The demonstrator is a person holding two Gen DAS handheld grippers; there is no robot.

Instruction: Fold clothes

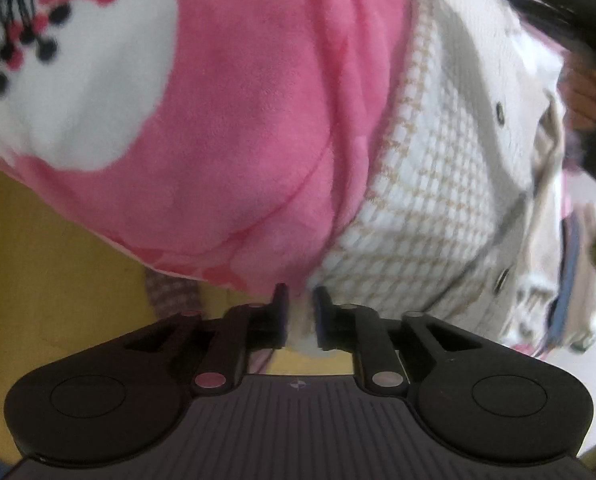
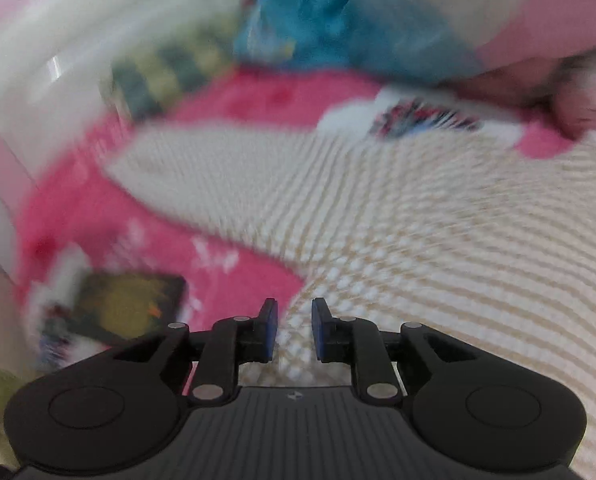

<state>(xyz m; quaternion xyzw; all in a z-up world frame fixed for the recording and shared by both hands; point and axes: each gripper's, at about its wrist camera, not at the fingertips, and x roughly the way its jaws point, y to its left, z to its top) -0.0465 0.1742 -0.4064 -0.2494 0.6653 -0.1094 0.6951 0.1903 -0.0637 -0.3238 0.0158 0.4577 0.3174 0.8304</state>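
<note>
A cream waffle-knit garment [image 1: 438, 184] with dark buttons lies spread over a pink fleece blanket [image 1: 258, 120]. My left gripper [image 1: 301, 304] points down at the garment's near edge. Its jaws stand a narrow gap apart, with white cloth showing in the gap but not pinched. In the blurred right wrist view the same knit garment [image 2: 418, 240] fills the right half over the pink blanket [image 2: 98, 220]. My right gripper [image 2: 294, 320] hovers at the garment's left edge, jaws slightly apart, with the knit showing below them. A hand [image 1: 586, 96] on black gripper parts shows at the far right of the left wrist view.
A yellow surface [image 1: 38, 260] lies beside the blanket at lower left. A dark flat rectangular object [image 2: 130, 308] rests on the blanket left of my right gripper. Blue fuzzy fabric [image 2: 338, 20] and pale bedding are piled at the back. A patterned print [image 2: 418, 120] marks the blanket.
</note>
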